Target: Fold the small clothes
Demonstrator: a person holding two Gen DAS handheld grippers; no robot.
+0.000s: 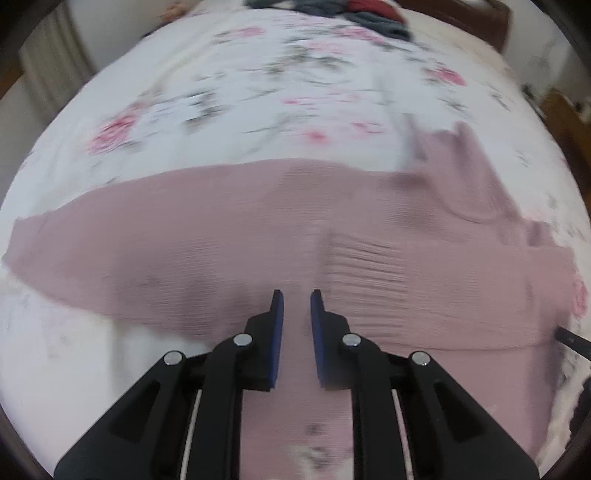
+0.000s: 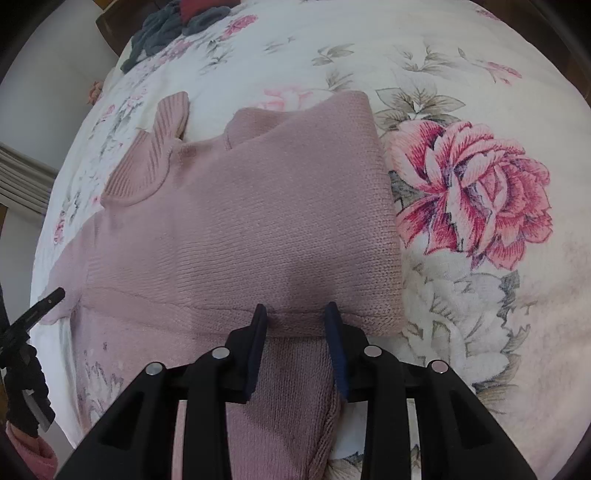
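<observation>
The right gripper (image 2: 295, 314) hangs over the pink sweater's (image 2: 240, 229) near fold, fingers spread and holding nothing; the left gripper (image 1: 296, 301) likewise. The sweater lies on the floral bedspread (image 2: 480, 295); beyond it, dark clothes (image 2: 166, 29).

The view is motion-blurred. A dusty-pink ribbed knit sweater (image 1: 258, 236) lies spread across a white bedspread printed with pink roses and grey leaves (image 1: 221, 92). The left gripper (image 1: 296, 295), black with blue pads, hangs just above the knit, jaws slightly apart and empty. A heap of dark grey and red clothes (image 1: 332, 11) sits at the far edge of the bed.
</observation>
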